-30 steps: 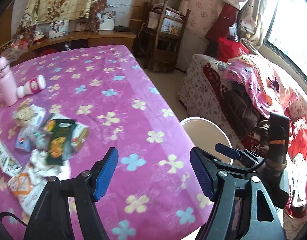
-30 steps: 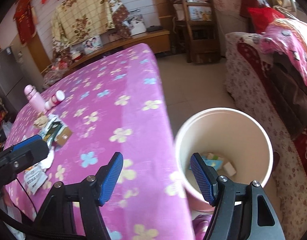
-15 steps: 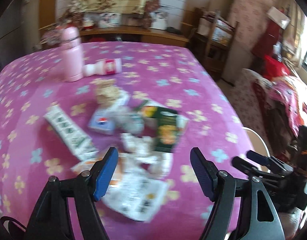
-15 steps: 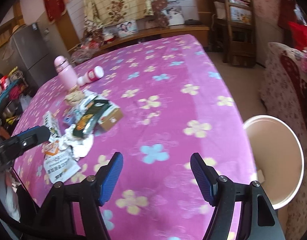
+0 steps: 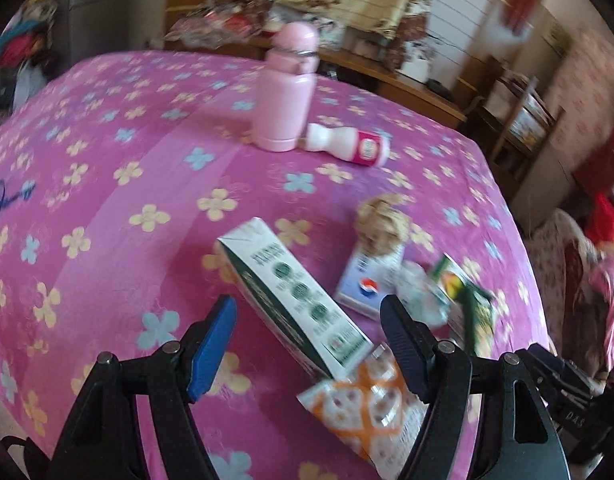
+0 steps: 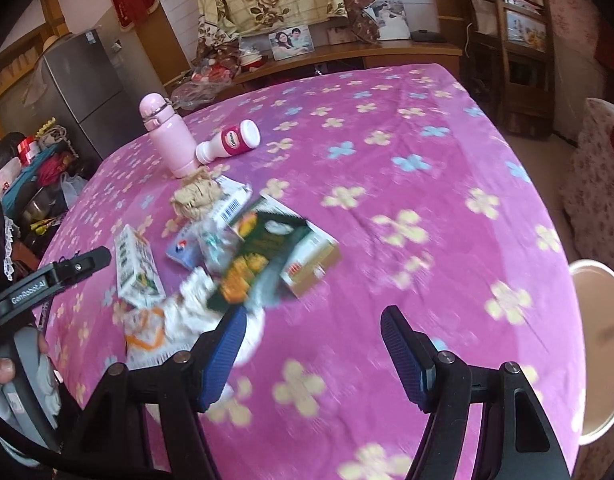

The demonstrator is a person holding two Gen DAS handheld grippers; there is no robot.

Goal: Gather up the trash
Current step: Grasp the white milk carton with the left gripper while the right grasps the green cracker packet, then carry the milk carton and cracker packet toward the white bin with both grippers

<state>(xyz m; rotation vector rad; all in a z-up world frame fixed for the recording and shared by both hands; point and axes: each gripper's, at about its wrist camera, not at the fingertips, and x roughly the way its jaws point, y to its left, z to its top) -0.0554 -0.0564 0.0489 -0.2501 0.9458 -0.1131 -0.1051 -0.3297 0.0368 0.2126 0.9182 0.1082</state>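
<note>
Left gripper (image 5: pixel 309 340), jaws wide & empty, hovers over green-white carton (image 5: pixel 295 300): long axis runs diagonally between fingers, far end up-left. Right gripper (image 6: pixel 313 344), also wide, farther off.

On the table (image 6: pixel 407 128) a heap of trash lies toward the left; in it a long carton (image 5: pixel 291 292) lies at the left edge, a wrapper (image 5: pixel 367 404) just before its near end, a crumpled paper ball (image 5: pixel 383 222) at the far end atop a flat packet (image 5: pixel 369 280); behind the heap a flask (image 6: pixel 169 136) stands upright, a small bottle (image 6: pixel 231 142) lying on its side just right of it; a bin (image 6: pixel 599 356) stands beside the table's right edge.
</note>
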